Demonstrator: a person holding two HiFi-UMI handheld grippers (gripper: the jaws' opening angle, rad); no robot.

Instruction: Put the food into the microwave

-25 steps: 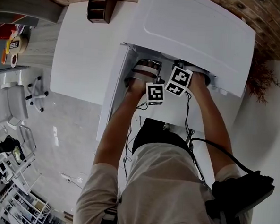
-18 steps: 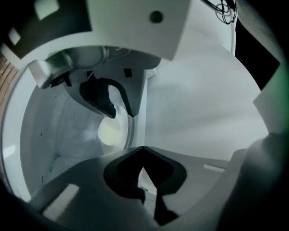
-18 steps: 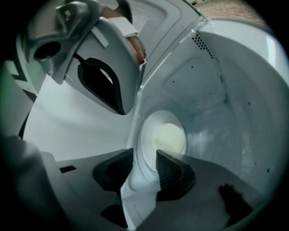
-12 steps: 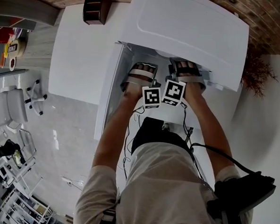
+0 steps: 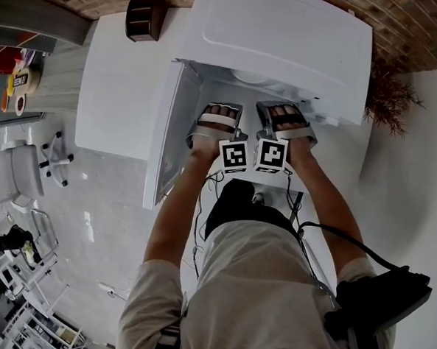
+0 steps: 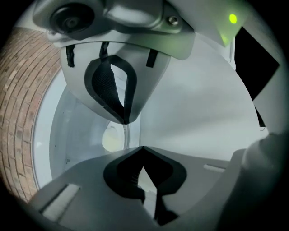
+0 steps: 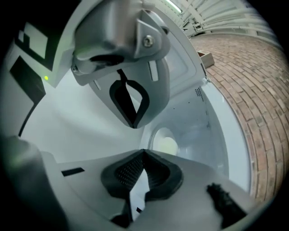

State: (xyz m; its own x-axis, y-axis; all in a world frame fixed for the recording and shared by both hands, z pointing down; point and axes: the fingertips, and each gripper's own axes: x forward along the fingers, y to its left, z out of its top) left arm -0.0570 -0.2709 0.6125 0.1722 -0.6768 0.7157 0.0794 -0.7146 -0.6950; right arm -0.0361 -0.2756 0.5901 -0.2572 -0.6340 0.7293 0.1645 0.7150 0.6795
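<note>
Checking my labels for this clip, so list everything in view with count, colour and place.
microwave: one, white, on the counter
door: one, white, swung open at the microwave's left
counter: one, white, under the microwave
food: one, pale yellow, deep inside the microwave
box: one, dark brown, far left corner of the counter
wall: one, red-brown brick, behind the counter
dried plant: one, brown, right of the microwave
office chair: one, light grey, far left of the head view
pack: one, black, low right, cabled
left gripper: one, grey, at the microwave's opening, shut, empty
right gripper: one, grey, beside it, jaws just closed, nothing between them
</note>
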